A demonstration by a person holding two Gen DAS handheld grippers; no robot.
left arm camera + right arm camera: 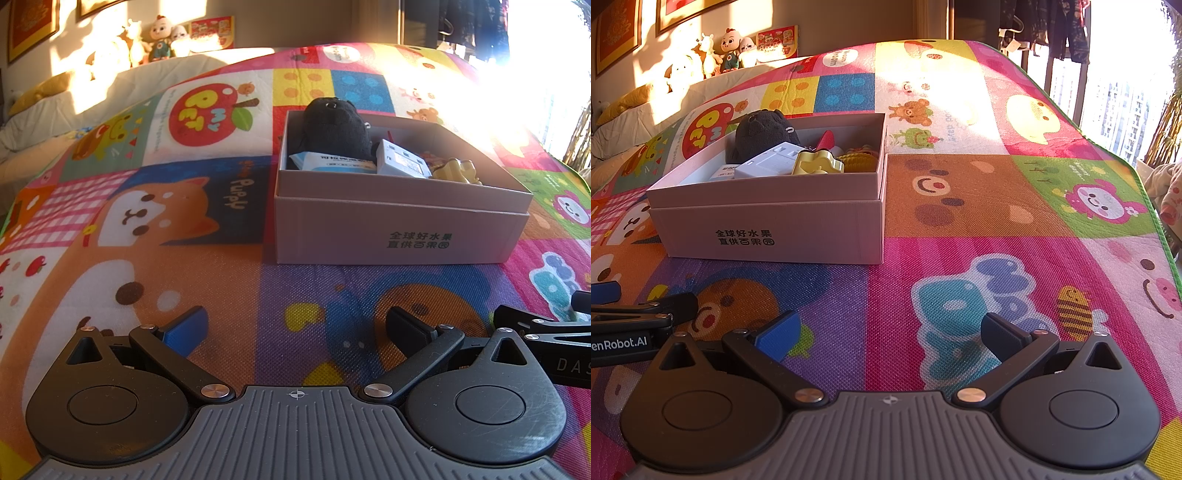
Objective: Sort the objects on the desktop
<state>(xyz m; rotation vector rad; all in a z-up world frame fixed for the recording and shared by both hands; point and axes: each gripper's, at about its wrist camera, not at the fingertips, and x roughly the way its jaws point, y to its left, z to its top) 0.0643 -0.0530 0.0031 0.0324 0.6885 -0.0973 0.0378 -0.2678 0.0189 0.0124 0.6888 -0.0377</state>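
A pinkish cardboard box [402, 229] [775, 229] with black Chinese print stands on the colourful play mat. Inside it lie a black plush toy [334, 125] [764, 129], a white-blue tissue pack [332, 162], a white boxy device [402, 158] [768, 160], a yellow toy [458, 170] [816, 164] and a red item [827, 140]. My left gripper [295, 328] is open and empty, low over the mat in front of the box. My right gripper [890, 332] is open and empty, to the right of the box's front.
The mat [979, 206] covers the table. Its right edge [1145, 206] drops off near a bright window. A bed with plush dolls [162, 37] is at the far left. Each gripper shows at the other view's edge [546, 332] [631, 325].
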